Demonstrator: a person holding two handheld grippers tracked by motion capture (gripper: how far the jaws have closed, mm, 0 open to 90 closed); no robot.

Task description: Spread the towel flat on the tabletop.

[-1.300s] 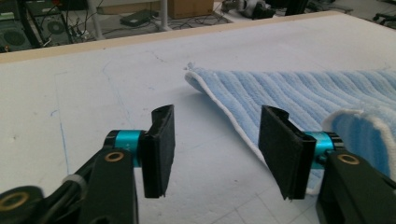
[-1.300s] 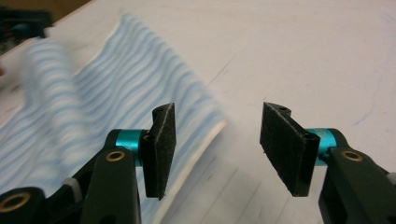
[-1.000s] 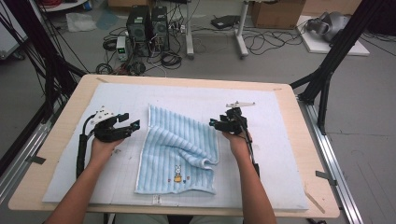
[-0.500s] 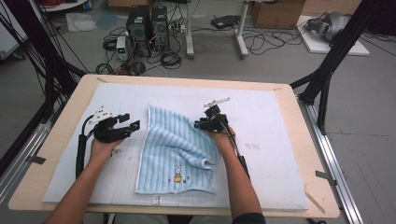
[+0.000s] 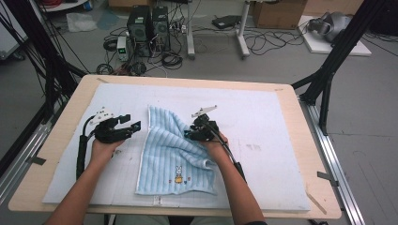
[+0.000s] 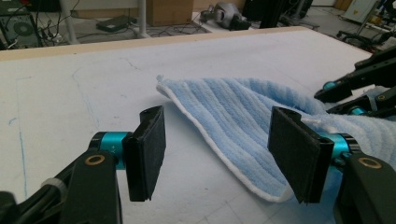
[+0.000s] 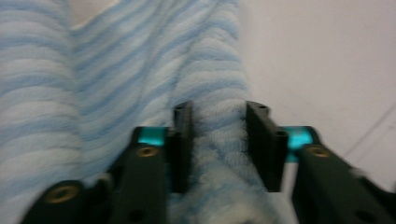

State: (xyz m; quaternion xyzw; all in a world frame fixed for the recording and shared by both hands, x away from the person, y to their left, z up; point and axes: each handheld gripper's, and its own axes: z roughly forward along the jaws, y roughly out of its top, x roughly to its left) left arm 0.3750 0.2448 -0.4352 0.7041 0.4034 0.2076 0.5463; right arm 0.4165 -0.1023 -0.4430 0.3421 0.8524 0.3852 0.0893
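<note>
Lying across the middle of the white mat (image 5: 263, 117) on the wooden table (image 5: 300, 140) is a light blue striped towel (image 5: 171, 157), rumpled, with its right side pulled up and bunched toward the centre. Its lower part lies flat near the person's edge of the table, where a small rabbit picture (image 5: 178, 174) shows on the cloth.

From the high view, the right gripper (image 5: 193, 133) sits on the towel's raised right side, over the upper half of the cloth, with the person's right hand (image 5: 213, 143) just behind it. Its jaws have just been closing, and the right gripper view, though blurred, shows a thick fold of towel (image 7: 219, 154) packed between the two black pads (image 7: 183, 144), with both pads against the fabric. So that gripper is clamped on the towel.

The left gripper (image 5: 130, 125) rests just beside the towel's left edge, on the bare mat, and the left hand (image 5: 104, 145) holds it level with its tips pointing toward the cloth. In the left gripper view its jaws stand well apart, and the white-hemmed edge of the towel (image 6: 233, 116) lies on the mat beyond and between them; the pads (image 6: 149, 149) touch nothing. At the far right of that view the black tips of the right gripper (image 6: 348, 95) meet the lifted cloth.
</note>
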